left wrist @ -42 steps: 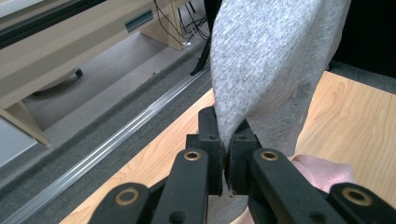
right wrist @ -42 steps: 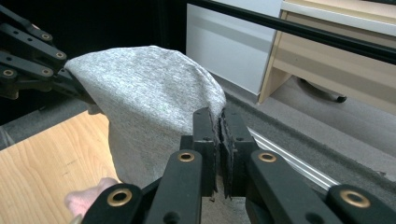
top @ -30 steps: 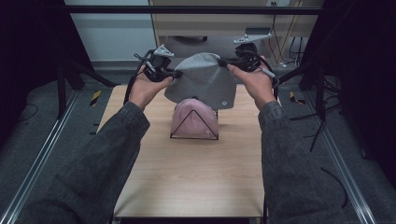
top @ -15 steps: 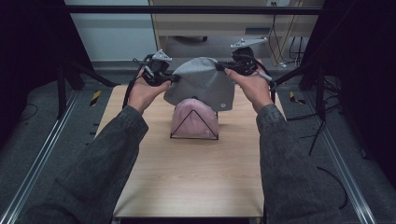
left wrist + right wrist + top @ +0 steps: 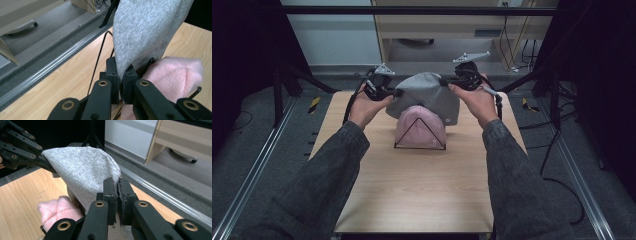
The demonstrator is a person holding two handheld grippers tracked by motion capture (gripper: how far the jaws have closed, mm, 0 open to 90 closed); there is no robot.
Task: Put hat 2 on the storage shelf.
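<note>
A grey knit beanie (image 5: 427,95) hangs stretched between my two grippers over a pink beanie (image 5: 419,131) that sits on a black wire stand (image 5: 420,147) on the wooden table (image 5: 412,200). My left gripper (image 5: 396,93) is shut on the grey beanie's left rim (image 5: 122,75). On the opposite rim (image 5: 116,182) my right gripper (image 5: 446,84) is shut. The grey beanie (image 5: 85,172) partly covers the top of the pink one (image 5: 57,211). In the left gripper view the pink beanie (image 5: 172,75) lies just right of the jaws.
The table's far edge borders a grey floor strip with a metal rail (image 5: 50,65). A cabinet (image 5: 447,30) and cables (image 5: 517,35) stand behind. Dark stands (image 5: 277,85) flank both sides. Bare wood (image 5: 412,200) stretches toward the near edge.
Both grippers have come down with the grey beanie, bringing it lower over the pink beanie on the stand.
</note>
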